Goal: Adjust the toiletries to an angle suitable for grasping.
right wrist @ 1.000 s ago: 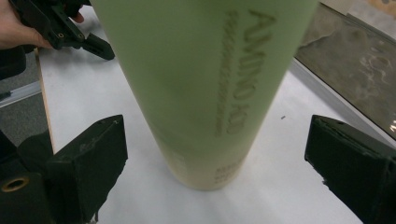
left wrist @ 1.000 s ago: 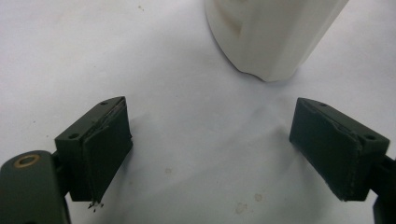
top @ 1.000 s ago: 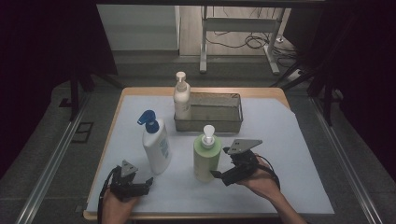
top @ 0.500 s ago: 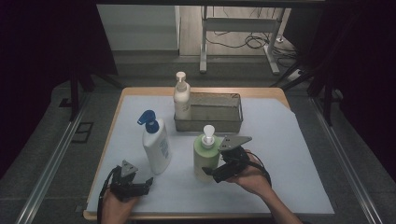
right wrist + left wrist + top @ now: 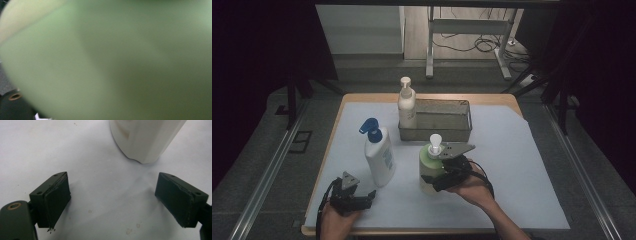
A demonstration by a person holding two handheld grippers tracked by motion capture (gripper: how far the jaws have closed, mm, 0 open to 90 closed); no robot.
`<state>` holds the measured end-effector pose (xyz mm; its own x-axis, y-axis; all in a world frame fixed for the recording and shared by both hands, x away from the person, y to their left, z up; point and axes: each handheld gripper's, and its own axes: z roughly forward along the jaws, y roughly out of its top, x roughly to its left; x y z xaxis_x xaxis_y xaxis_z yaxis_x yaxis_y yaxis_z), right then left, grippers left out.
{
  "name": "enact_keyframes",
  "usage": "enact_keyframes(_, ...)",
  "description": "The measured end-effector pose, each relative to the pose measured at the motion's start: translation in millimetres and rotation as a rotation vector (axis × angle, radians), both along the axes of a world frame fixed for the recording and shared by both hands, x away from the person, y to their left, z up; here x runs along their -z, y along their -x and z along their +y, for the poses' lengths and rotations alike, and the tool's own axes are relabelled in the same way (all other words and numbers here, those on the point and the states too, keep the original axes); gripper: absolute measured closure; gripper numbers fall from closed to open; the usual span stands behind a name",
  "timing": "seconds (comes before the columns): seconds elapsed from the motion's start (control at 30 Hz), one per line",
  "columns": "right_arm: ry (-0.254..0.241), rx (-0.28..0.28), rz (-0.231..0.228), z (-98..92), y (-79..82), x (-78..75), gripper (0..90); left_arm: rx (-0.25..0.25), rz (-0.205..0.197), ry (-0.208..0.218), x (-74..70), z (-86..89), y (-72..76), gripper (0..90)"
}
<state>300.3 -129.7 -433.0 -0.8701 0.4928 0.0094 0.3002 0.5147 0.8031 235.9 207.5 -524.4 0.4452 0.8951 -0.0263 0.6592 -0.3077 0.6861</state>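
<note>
Right gripper [image 5: 438, 181] up against green bottle [image 5: 430, 167], jaws either side of its lower body; jaws just been closing, bottle between them. Can't tell whether pads press on it: right gripper view blurred, nothing but green wall [image 5: 120, 62] hard against the lens. Bottle upright, white pump on top, just in front of grey tray [image 5: 439, 131], which sits beyond the gripper. Cream bottle [image 5: 406, 105] stands at tray's left end, farther off.

Left gripper [image 5: 357, 201] low on white mat [image 5: 512, 165], well apart from the right one, released: jaws spread wide, nothing between. Blue-pump bottle [image 5: 379, 156] upright just ahead of it, base [image 5: 145, 140] beyond the fingertips, not touching. Mat bare between the pads [image 5: 56, 200]
</note>
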Motion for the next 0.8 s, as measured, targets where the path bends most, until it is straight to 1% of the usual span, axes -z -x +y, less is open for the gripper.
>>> enact_keyframes(0.17, -0.001, 0.009, -0.015, 0.0, 1.6, 0.4, 12.0, 0.000, 0.000, 0.000, 0.0, 0.0, 0.0, 12.6)
enact_keyframes(0.6, 0.007, 0.026, -0.022, -1.1, 3.2, -1.3, 12.7, 0.000, 0.000, 0.000, 0.0, 0.0, 0.0, 12.5)
enact_keyframes(0.7, 0.014, 0.029, -0.022, -2.0, 1.6, -4.5, 12.8, 0.000, 0.000, 0.000, 0.0, 0.0, 0.0, 12.6)
enact_keyframes(0.8, 0.007, 0.037, -0.023, -4.1, -0.5, -9.2, 12.8, 0.001, 0.000, -0.001, -0.1, 0.1, 0.0, 12.6)
